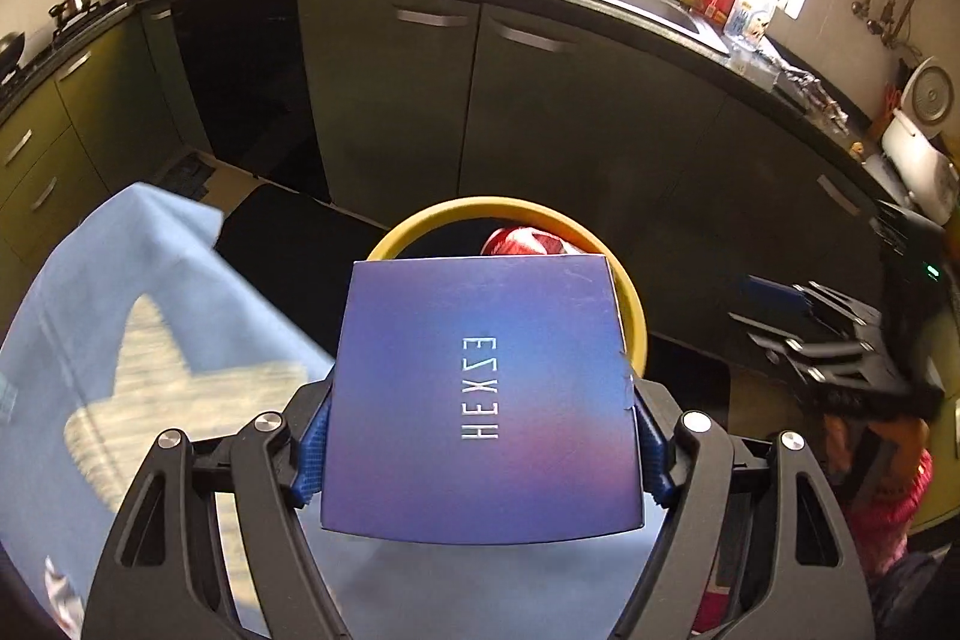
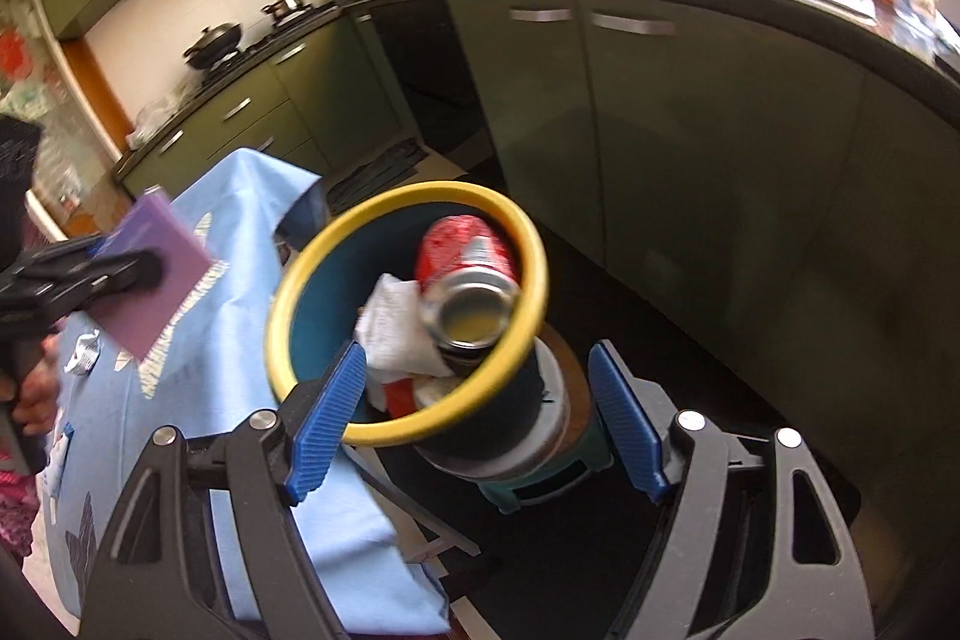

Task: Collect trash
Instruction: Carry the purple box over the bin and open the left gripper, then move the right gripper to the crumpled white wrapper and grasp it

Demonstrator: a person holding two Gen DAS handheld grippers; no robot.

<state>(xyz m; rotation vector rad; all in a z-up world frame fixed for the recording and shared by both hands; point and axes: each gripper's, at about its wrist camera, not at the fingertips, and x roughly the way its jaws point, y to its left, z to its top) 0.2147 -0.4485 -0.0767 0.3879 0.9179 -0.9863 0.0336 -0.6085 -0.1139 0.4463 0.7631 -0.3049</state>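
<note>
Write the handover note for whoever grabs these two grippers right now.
Left gripper: jaws shut on the purple box, held just short of the yellow-rimmed bin.
Right gripper: jaws open, holding nothing, with the bin's near rim between its pads.
Bin stands on a small stool beside the blue-covered table.
Done: red can and crumpled white paper already in the bin.
Left: drop the box into the bin. A small silvery scrap on the cloth may need collecting; too blurred to tell.
</note>
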